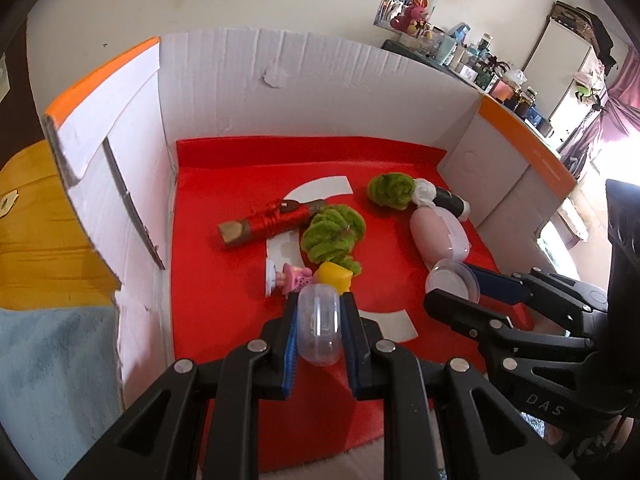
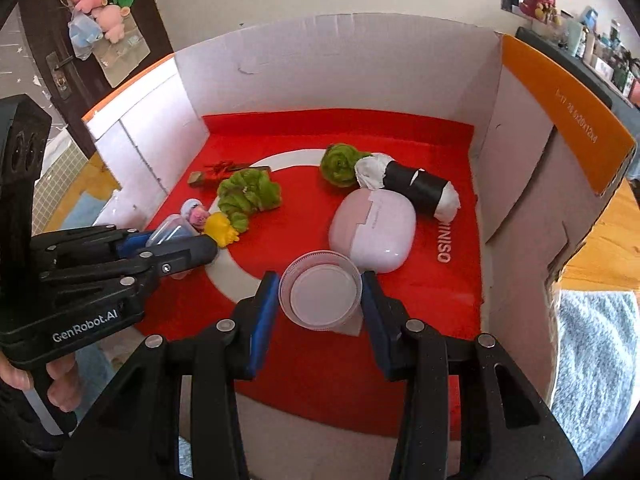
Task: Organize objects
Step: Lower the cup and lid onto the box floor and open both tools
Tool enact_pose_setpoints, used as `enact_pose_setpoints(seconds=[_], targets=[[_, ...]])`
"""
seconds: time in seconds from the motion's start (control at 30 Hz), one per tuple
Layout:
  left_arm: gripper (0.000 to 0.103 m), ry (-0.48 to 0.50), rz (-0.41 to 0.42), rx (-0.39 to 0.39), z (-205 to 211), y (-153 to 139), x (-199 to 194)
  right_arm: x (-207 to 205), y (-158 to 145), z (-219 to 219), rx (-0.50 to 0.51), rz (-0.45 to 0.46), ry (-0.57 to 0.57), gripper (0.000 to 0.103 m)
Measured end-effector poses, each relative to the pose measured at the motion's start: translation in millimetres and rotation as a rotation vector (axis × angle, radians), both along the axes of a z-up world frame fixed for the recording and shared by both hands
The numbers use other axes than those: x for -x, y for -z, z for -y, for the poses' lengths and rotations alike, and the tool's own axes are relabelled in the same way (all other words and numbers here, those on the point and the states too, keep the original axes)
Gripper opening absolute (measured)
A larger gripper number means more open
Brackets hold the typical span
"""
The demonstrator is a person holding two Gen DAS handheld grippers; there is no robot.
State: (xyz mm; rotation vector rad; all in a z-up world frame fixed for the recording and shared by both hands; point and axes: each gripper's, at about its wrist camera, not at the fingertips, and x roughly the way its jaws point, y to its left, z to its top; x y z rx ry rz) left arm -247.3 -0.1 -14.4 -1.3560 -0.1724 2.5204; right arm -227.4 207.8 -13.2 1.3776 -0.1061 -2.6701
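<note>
Left gripper (image 1: 319,322): jaws clamped on a small clear plastic capsule (image 1: 320,326), blue pads pressing its two sides; it hangs over the near part of the red sheet (image 1: 224,312).
Right gripper (image 2: 320,300): jaws closed on a round clear tub with a white lid (image 2: 322,295), pads against its rim at 9 and 3 o'clock; the lid faces the camera.
Person's hand (image 2: 56,384): fingers wrapped round the left gripper's handle, at 8 o'clock in the right wrist view.
Yellow toy (image 1: 334,277): just beyond the capsule, at 12 o'clock from the left gripper; touches the nearer green tuft.
Pink doll figure (image 1: 290,280): lies on its side, touching the yellow toy, at its 9 o'clock.
Pink earbud-style case (image 2: 372,232): lies on the red sheet just past the tub, at 1 o'clock from the right gripper.
Nearer green fuzzy tuft (image 1: 334,234): mid-sheet, beyond the yellow toy.
Red-wrapped stick (image 1: 264,226): lies flat at 10 o'clock from that tuft, one end against it.
Black roll with white paper ends (image 2: 416,188): behind the pink case, touching it.
Far green tuft (image 2: 340,166): at 9 o'clock of the black roll, against its white end.
White cardboard box (image 1: 280,96): orange-edged flaps; walls enclose the sheet on three sides.
</note>
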Motion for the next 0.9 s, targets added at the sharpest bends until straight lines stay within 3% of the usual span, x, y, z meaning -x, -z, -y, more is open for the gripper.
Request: enact_pose_setpoints(seconds=[0.9], targets=[[0.02, -0.012, -0.007, 0.009, 2.9, 2.4, 7.8, -2.1, -2.3, -3.9, -0.001, 0.002, 0.007, 0.04]])
